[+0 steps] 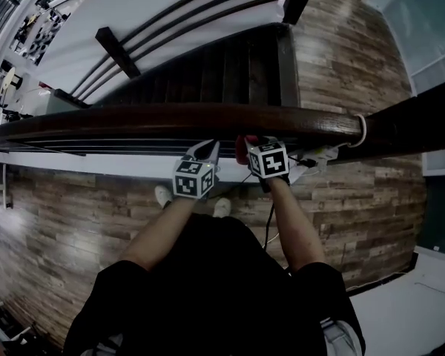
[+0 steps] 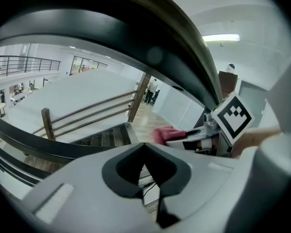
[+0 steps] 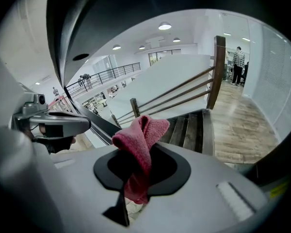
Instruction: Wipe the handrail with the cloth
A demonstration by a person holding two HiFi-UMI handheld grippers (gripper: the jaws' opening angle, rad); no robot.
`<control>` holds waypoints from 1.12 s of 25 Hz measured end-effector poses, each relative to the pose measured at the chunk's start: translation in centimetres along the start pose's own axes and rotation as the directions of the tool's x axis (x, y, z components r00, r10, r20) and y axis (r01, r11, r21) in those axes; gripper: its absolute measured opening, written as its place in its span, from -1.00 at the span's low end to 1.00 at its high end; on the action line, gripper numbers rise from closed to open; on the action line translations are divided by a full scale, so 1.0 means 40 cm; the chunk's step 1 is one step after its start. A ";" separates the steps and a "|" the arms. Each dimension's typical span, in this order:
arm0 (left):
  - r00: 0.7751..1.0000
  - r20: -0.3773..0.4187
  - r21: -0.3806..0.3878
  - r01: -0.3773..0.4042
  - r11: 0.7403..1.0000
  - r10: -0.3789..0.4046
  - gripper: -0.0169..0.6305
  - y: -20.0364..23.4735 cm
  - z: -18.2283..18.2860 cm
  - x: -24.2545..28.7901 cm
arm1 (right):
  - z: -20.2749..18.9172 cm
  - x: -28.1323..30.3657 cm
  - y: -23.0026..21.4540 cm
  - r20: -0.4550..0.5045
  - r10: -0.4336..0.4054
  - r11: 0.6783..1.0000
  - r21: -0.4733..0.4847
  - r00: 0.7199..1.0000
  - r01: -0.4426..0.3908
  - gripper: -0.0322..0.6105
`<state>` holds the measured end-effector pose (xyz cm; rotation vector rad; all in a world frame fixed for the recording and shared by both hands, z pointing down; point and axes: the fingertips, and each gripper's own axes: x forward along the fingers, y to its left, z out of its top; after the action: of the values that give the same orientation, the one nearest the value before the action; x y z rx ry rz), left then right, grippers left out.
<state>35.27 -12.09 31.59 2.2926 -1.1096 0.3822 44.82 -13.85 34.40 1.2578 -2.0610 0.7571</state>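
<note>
Setting: an upper landing with a brown wood-plank floor (image 1: 356, 199); beyond it a dark staircase (image 1: 222, 73) drops beside a white sloping wall (image 1: 156, 13).
Hidden or cut off: the dark brown wooden handrail (image 1: 208, 117) runs off both sides of the head view. In the two gripper views it is only a blurred dark band overhead (image 2: 136, 38) (image 3: 68, 42). From above, the jaw tips are tucked against the rail's near edge. Only a small red patch of the red terry cloth (image 1: 242, 148) shows there, and whether it touches the rail cannot be told.
Arm pose: two bare forearms reach forward from black short sleeves, side by side. The left gripper (image 1: 208, 151) and right gripper (image 1: 256, 142) are close together just on the near side of the rail, and their marker cubes face up.
Left jaws: pressed together with nothing between them (image 2: 145, 154).
Right jaws: clamped on the cloth (image 3: 141, 140), which stands up folded above the pads and hangs below them (image 3: 138, 166).
Cross views: each gripper's camera catches the other gripper at its side (image 2: 199, 137) (image 3: 48, 123).
Counts: one handrail, one cloth, two grippers, two marker cubes, two white shoes (image 1: 163, 196) below the left arm, and three bars on the far stair railing (image 1: 185, 13).
</note>
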 end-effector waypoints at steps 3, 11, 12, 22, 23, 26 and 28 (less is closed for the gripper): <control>1.000 -0.014 0.022 0.016 1.000 -0.016 -0.95 -0.022 0.001 0.017 | -0.009 -0.016 -0.033 -0.007 -0.017 1.000 0.008 1.000 0.017 -0.71; 0.996 -0.040 0.073 0.085 0.994 -0.082 -0.95 -0.101 0.003 0.065 | -0.047 -0.057 -0.121 -0.025 -0.062 0.997 0.034 0.998 0.063 -0.71; 0.995 -0.038 0.079 0.091 0.993 -0.088 -0.95 -0.110 0.005 0.070 | -0.049 -0.065 -0.133 -0.026 -0.072 0.997 0.041 0.997 0.073 -0.71; 0.987 -0.068 0.106 0.155 0.982 -0.149 -0.95 -0.207 0.005 0.130 | -0.070 -0.115 -0.218 -0.018 -0.125 0.989 0.075 0.992 0.126 -0.71; 0.984 -0.073 0.112 0.169 0.979 -0.161 -0.95 -0.219 0.008 0.134 | -0.071 -0.119 -0.227 -0.017 -0.130 0.987 0.089 0.991 0.131 -0.71; 0.976 -0.084 0.127 0.210 0.969 -0.200 -0.95 -0.252 0.016 0.141 | -0.079 -0.133 -0.249 -0.018 -0.144 0.980 0.134 0.989 0.146 -0.71; 0.973 -0.094 0.137 0.221 0.966 -0.210 -0.95 -0.264 0.016 0.146 | -0.085 -0.140 -0.258 -0.018 -0.154 0.976 0.151 0.988 0.155 -0.71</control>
<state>47.20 -10.86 30.05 2.4737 -0.8062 0.4766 56.94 -12.23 34.15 1.4787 -1.9034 0.8569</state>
